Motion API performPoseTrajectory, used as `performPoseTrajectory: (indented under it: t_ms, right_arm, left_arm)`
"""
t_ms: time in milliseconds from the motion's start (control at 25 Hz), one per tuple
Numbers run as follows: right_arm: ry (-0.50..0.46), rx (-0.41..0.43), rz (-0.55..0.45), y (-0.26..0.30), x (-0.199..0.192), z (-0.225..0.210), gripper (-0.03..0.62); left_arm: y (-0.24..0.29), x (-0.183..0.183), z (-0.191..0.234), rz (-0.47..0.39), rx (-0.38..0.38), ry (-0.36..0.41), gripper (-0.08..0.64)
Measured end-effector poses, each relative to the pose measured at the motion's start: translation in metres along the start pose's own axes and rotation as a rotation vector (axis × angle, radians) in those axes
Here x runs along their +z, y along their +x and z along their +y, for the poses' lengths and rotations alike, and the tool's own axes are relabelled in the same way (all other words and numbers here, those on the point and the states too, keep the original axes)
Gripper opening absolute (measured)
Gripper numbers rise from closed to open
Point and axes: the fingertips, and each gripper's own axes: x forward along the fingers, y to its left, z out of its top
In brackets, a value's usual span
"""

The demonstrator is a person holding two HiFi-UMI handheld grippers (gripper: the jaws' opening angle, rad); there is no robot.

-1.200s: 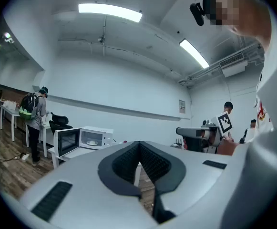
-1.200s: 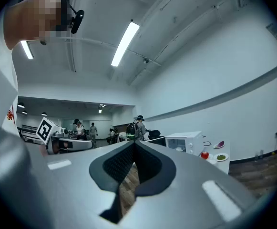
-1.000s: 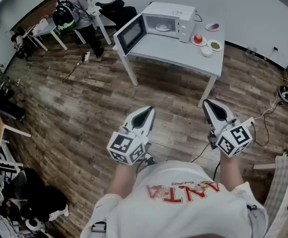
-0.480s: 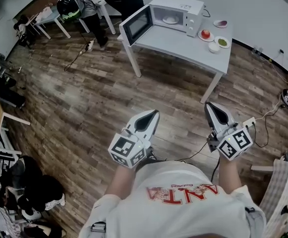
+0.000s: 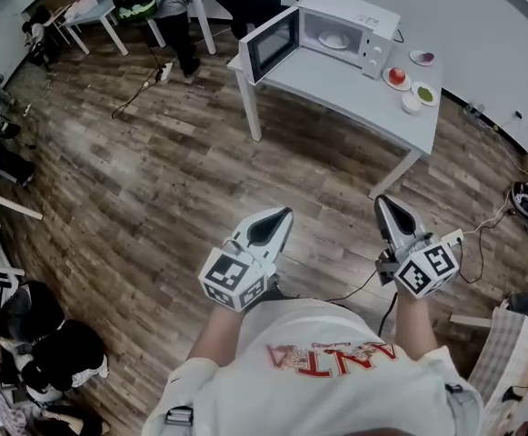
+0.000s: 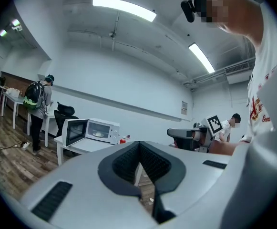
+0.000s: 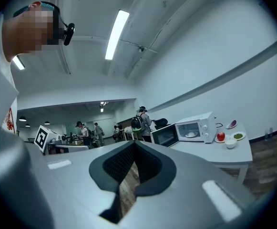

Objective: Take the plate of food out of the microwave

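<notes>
Starting only: microwave [image 5: 336, 27] at one o'clock open, plate [image 5: 335, 40] inside untouched; left gripper [image 5: 277, 216], right gripper [image 5: 385, 203] closed, empty, far off.

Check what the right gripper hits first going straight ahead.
Nothing close: the right gripper points over wood floor, seemingly just left of the microwave on the table. Depth is hard to judge.

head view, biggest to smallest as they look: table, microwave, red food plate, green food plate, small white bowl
1. table
2. microwave
3. red food plate and green food plate: look alike, not ranked
4. small white bowl
</notes>
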Motion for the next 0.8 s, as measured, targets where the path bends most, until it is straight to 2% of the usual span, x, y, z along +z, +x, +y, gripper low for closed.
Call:
performPoseTrajectory:
  t_ms: [200,400,640,800]
  right_arm:
    - [-0.024,-0.018,0.018,0.064,0.0,0.019,0.003]
    - [-0.038,-0.037,0.042,0.107,-0.008,0.036,0.003]
    - [-0.028,-0.046,0.078,0.142,-0.014,0.043,0.003]
    - [-0.064,-0.024,0.097,0.165,-0.011,0.046,0.003]
  left_arm:
    - [-0.012,0.006,0.065,-0.002,-0.027,-0.057,0.009]
    - [-0.019,0.008,0.112,0.012,-0.035,-0.062,0.009]
    - [-0.025,0.009,0.134,0.0,-0.085,-0.08,0.009]
    - [-0.018,0.01,0.153,-0.007,-0.09,-0.097,0.009]
